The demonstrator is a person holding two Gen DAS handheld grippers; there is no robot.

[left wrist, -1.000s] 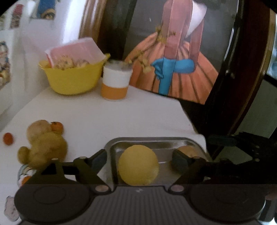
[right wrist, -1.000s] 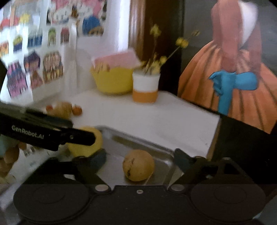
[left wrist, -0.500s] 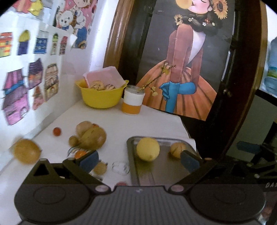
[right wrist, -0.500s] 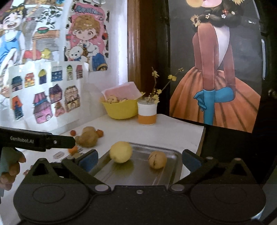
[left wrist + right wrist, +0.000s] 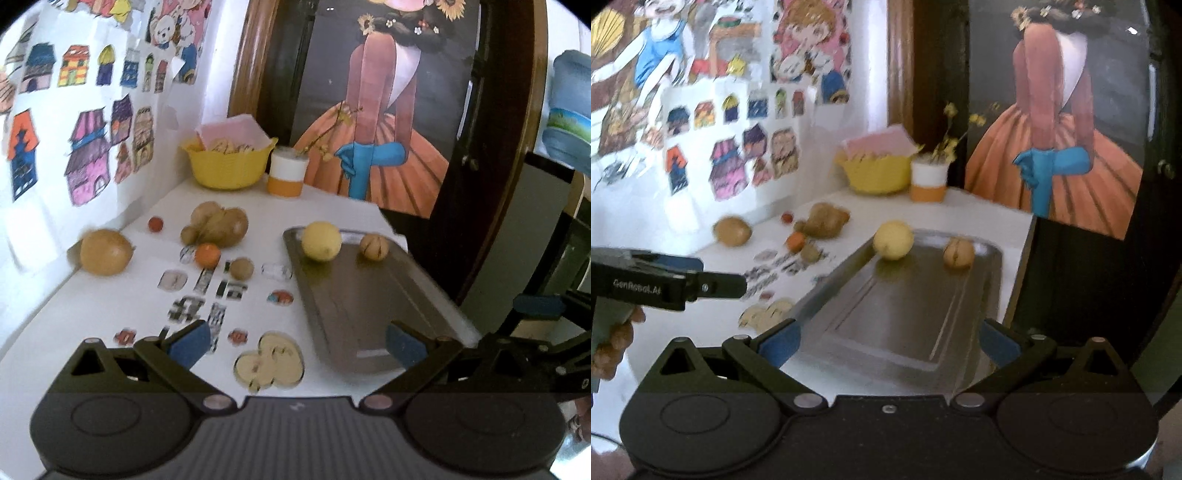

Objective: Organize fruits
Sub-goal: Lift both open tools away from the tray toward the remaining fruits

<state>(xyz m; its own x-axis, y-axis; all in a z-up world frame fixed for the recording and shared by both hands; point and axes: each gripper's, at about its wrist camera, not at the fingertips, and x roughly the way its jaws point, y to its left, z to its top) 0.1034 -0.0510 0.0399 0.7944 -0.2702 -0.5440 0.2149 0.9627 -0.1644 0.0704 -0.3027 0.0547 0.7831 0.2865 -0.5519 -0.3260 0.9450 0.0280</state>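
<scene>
A: Where do the fruits sit from the left gripper (image 5: 295,345)?

B: Its jaws are spread wide with nothing between them. Ahead and a little to its right lies the metal tray (image 5: 373,314), long axis running away from the gripper toward the far wall. At the tray's far end rests a yellow lemon (image 5: 320,241), its long axis roughly crosswise to the tray, and to its right, apart from it, a small brown fruit with a dark split (image 5: 373,247).

A: And off the tray?

B: Ahead and left on the white table (image 5: 110,314): a large tan round fruit (image 5: 106,252) near the wall, a knobbly brown clump (image 5: 218,224), a small orange (image 5: 207,255) just in front of it, a small brown fruit (image 5: 242,268) beside that, and a tiny red one (image 5: 155,223) farther back.

A: The right gripper (image 5: 888,341)?

B: Also spread wide and empty, pointing straight down the tray's length; lemon and split fruit lie ahead of it. The left gripper's side shows at its left, a hand (image 5: 613,343) on the handle.

A: Behind everything?

B: A yellow bowl (image 5: 229,168) and a white-and-orange cup (image 5: 287,175) against the back.
</scene>
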